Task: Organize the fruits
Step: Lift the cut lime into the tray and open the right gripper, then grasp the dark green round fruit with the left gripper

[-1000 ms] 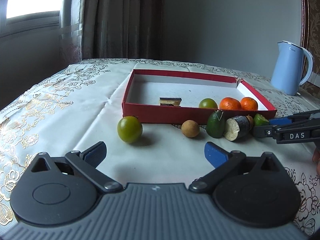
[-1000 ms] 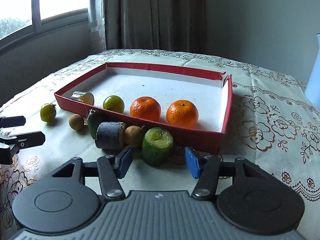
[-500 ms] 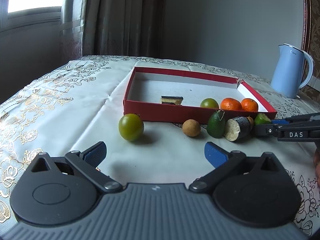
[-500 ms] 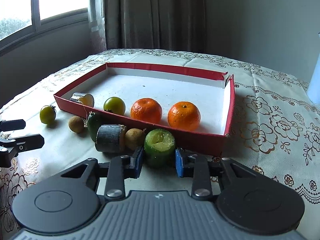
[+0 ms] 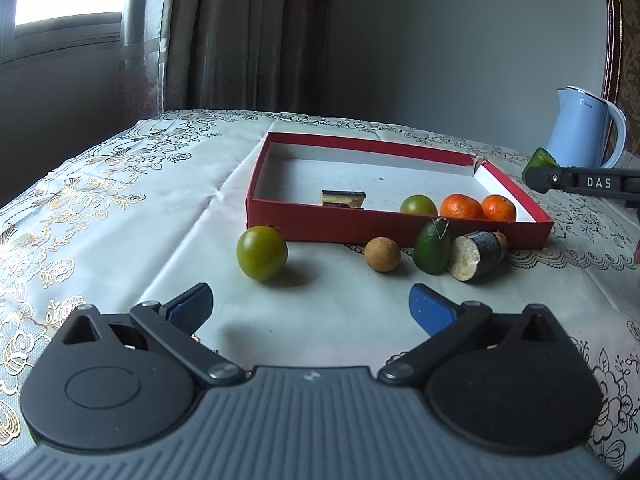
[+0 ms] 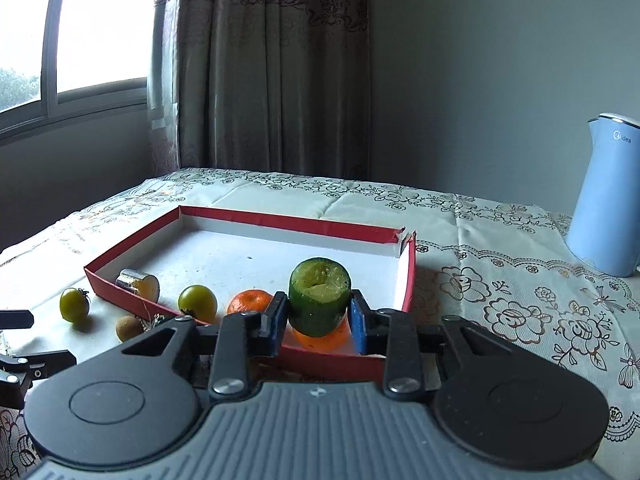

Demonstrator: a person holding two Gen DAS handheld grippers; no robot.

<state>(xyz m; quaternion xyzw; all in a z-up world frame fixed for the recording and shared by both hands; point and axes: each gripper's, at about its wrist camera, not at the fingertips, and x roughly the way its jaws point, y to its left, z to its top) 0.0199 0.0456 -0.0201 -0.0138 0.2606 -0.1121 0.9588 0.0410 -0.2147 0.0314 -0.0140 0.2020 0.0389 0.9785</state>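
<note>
My right gripper [image 6: 319,324] is shut on a green cut cucumber piece [image 6: 319,296] and holds it in the air above the near edge of the red tray [image 6: 280,220]. The piece also shows at the right of the left wrist view [image 5: 541,159]. The tray [image 5: 372,148] holds a green fruit [image 5: 418,205], two oranges [image 5: 461,208] and a cut dark piece [image 5: 343,199]. In front of it lie a green tomato [image 5: 262,253], a brown longan [image 5: 382,254], an avocado [image 5: 431,250] and a dark cut cylinder [image 5: 474,255]. My left gripper [image 5: 310,308] is open and empty, near the tomato.
A light blue kettle [image 6: 608,196] stands on the tablecloth to the right of the tray; it also shows in the left wrist view [image 5: 584,132]. Curtains and a window are behind the table. The table's left edge drops off near the wall.
My right gripper closed on the green cucumber piece and lifted it off the cloth, above the tray's near edge. My left gripper stayed open and almost still.
</note>
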